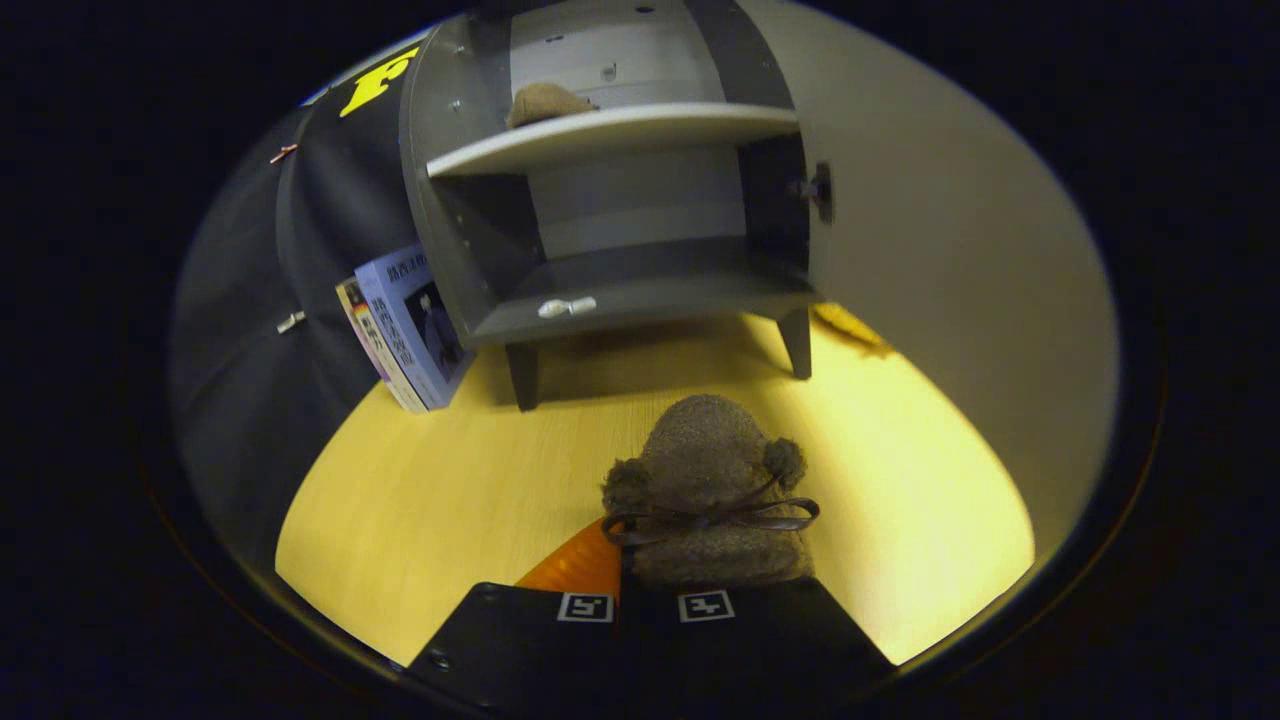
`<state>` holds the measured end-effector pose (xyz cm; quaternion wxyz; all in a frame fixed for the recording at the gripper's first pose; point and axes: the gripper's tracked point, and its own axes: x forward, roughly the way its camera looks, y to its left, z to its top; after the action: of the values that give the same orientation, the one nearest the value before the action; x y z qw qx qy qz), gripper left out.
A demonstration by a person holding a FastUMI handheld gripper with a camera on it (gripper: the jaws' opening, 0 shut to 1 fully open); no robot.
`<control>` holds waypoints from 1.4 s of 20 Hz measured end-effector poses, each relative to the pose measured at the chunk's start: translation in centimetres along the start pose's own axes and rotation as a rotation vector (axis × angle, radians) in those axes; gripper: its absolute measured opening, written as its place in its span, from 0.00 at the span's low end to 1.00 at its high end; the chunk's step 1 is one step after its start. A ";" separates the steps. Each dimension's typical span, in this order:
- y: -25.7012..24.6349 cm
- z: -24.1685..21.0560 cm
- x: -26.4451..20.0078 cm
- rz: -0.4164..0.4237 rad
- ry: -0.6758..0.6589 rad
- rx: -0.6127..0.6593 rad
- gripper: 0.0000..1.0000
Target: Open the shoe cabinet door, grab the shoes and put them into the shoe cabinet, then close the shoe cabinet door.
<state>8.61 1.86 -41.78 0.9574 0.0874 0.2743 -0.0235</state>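
Tongs (645,590) sit at the near end of the gripper view, their two fingers drawn close together, and a brown fuzzy shoe (708,490) rises right at their tips. It has pompoms at either side and a dark bow tied across its front. Whether both fingers actually press on the shoe cannot be told, since its heel end is hidden behind them; one finger (575,570) shows beside its left flank.

Beyond the shoe, across a stretch of bare yellow wood-grain counter (420,500), stands the grey shoe cabinet (610,290) on short dark legs. Its door (940,230) is swung wide open to the right, a hinge visible on the inner edge. The cabinet has two levels: the lower shelf is bare apart from a small white fitting (566,307) at its front lip, and on the upper shelf (610,135) lies a second brown shoe (545,102), towards the left.

Books (405,325) lean against the cabinet's left side, standing on the counter.
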 end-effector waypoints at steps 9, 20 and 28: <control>1.9 18.5 -8.6 0.025 -0.192 0.027 0.09; 4.4 37.7 -7.5 -0.018 -0.385 -0.083 0.09; 2.1 44.8 2.2 -0.115 -0.352 -0.077 0.09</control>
<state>33.96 -4.17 -5.26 0.9903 0.0296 0.1080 -0.0827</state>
